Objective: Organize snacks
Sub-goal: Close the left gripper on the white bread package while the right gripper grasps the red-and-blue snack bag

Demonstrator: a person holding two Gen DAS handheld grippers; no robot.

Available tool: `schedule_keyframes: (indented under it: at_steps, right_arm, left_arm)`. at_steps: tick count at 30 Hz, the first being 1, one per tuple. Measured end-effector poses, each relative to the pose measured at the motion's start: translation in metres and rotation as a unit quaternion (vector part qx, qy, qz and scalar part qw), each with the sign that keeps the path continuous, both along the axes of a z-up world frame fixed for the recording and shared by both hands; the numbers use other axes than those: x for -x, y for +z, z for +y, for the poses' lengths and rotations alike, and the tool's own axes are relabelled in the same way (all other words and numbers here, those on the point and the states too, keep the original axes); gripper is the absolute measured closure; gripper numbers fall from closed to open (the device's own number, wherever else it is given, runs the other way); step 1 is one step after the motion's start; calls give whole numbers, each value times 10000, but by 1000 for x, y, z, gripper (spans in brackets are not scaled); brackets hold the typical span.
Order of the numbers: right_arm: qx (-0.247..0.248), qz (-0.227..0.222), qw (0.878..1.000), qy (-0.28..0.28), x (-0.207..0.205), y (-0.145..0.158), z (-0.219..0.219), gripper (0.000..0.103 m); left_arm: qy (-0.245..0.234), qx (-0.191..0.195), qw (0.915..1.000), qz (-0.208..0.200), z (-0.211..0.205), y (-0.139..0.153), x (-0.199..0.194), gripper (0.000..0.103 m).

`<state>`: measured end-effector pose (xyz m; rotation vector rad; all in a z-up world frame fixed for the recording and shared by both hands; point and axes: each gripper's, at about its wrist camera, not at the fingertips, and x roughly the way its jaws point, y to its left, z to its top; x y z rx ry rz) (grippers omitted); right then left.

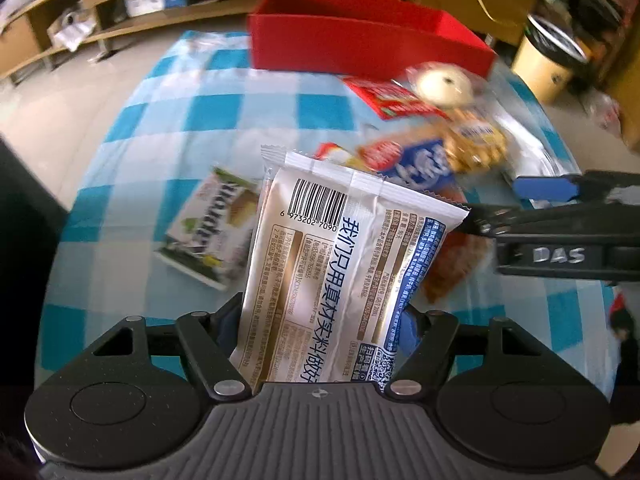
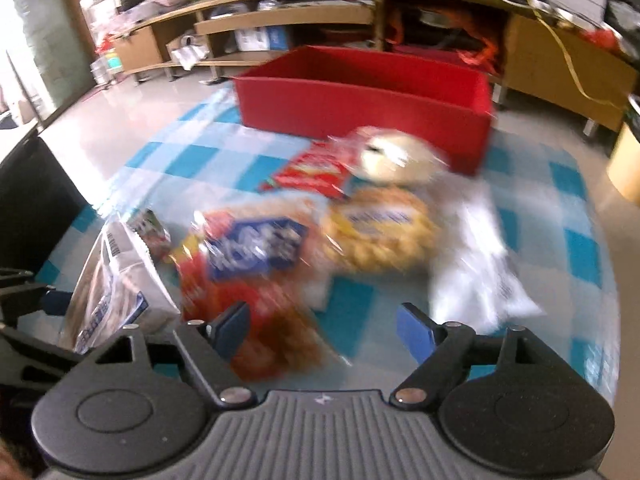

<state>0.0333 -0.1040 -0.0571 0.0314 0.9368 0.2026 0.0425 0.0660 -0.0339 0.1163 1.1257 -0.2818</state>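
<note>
While the left gripper (image 1: 320, 320) pinches the white, crinkly foil snack packet (image 1: 340, 248), likely light and slippery, the right gripper (image 2: 324, 328) gapes empty.

Left claw (image 1: 320, 320), black linkage with blue pads, angled steeply downward; jaws closed on a white foil snack packet (image 1: 340, 256) standing upright between them. Right claw (image 2: 324, 332), same build, also pitched downward; blue pads (image 2: 416, 332) apart, gripping nothing. Right view heavily blurred.
</note>
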Motion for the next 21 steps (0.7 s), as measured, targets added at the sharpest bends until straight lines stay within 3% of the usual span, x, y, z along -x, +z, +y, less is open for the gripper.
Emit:
schedule_keyframes:
  at_steps: [6, 9, 13, 21]
  right_arm:
    - [158, 173, 9994, 265, -24, -23, 25, 12]
    - [-159, 361, 9988, 289, -26, -32, 21, 14]
    - [-159, 405, 9985, 335, -20, -30, 18, 45]
    - [-712, 662, 9952, 57, -7, -22, -8, 52]
  left_arm:
    - [176, -71, 9998, 58, 11, -6, -6, 25]
    - [241, -97, 9996, 144, 12, -10, -8, 25]
    - [226, -113, 9995, 184, 10, -11, -8, 25]
    - [157, -153, 9997, 119, -1, -5, -5, 25]
